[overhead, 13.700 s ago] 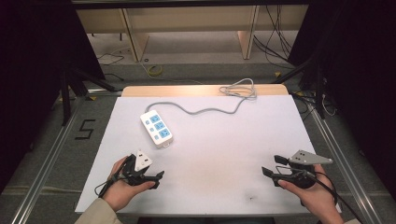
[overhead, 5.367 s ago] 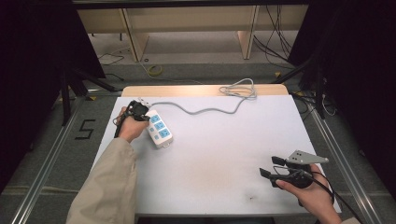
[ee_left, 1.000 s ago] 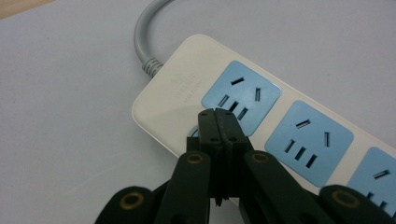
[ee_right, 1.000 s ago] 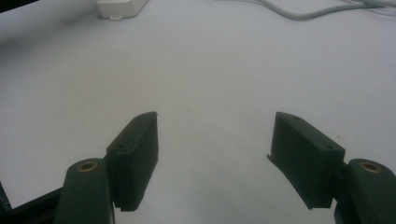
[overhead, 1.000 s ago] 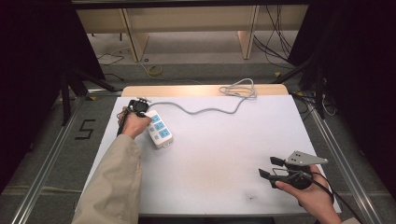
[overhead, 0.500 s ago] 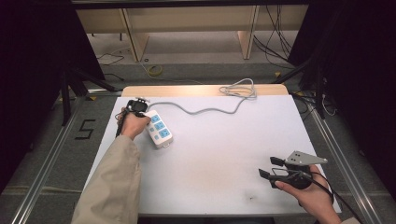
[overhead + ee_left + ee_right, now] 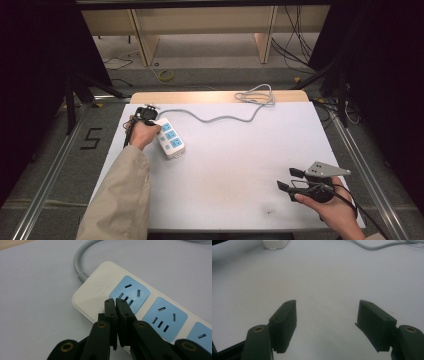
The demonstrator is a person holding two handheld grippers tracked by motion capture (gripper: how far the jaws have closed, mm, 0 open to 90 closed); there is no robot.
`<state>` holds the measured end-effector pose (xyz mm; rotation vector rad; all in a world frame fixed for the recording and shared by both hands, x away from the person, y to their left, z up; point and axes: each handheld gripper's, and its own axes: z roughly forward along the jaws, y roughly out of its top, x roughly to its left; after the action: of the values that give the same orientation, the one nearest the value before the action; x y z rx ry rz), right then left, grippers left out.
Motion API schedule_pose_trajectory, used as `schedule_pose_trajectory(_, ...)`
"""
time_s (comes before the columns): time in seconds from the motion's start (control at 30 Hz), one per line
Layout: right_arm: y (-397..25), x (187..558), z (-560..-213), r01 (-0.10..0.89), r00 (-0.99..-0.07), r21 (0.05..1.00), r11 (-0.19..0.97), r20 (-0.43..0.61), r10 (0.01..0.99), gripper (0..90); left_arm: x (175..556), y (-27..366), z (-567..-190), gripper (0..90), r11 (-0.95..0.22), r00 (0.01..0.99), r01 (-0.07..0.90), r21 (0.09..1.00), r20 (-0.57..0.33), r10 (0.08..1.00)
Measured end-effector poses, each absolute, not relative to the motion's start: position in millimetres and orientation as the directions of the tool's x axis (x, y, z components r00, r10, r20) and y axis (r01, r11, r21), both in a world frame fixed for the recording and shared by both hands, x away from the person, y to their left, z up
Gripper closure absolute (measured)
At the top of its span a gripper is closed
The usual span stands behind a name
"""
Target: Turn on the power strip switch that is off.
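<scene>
Presently: white power strip [image 7: 170, 139] at centre-left of the high view, left gripper [image 7: 115, 302] with jaws pressed together, empty, tip on its cord end; right gripper [image 7: 291, 180] spread idle at lower right; risk: closed tip skids, shoving the light strip askew

A white-topped table [image 7: 240, 165] carries one white power strip [image 7: 170, 139] (three blue sockets) — its grey cable [image 7: 225, 116] snakes toward the far edge.
</scene>
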<state>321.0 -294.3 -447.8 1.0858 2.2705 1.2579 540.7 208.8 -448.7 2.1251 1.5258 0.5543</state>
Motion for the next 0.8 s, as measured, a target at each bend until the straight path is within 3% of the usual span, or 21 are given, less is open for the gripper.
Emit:
schedule_pose_trajectory(0.3, -294.4, 321.4, -448.2, 0.464, -0.656, 0.826, 0.32, 0.077, 0.751, 32.5, 538.4, 206.6, -437.9, 72.6, -0.24, 0.282, 0.701, 0.671, 0.047, 0.958)
schedule_pose_trajectory(0.47, -294.4, 321.7, -448.4, 0.466, -0.653, 0.826, 0.318, 0.079, 0.753, 32.5, 534.9, 206.0, -432.7, 55.0, -0.239, 0.305, 0.678, 0.695, 0.03, 0.952)
schedule_pose_trajectory(0.63, -294.3, 321.6, -448.3, 0.465, -0.653, 0.825, 0.32, 0.076, 0.753, 32.5, 529.9, 202.9, -431.3, 34.8, -0.299, 0.367, 0.624, 0.722, 0.067, 0.928)
schedule_pose_trajectory(0.8, -294.2, 322.1, -448.9, 0.469, -0.651, 0.824, 0.318, 0.079, 0.755, 32.4, 524.8, 199.3, -428.9, 26.9, -0.287, 0.392, 0.618, 0.732, 0.029, 0.919)
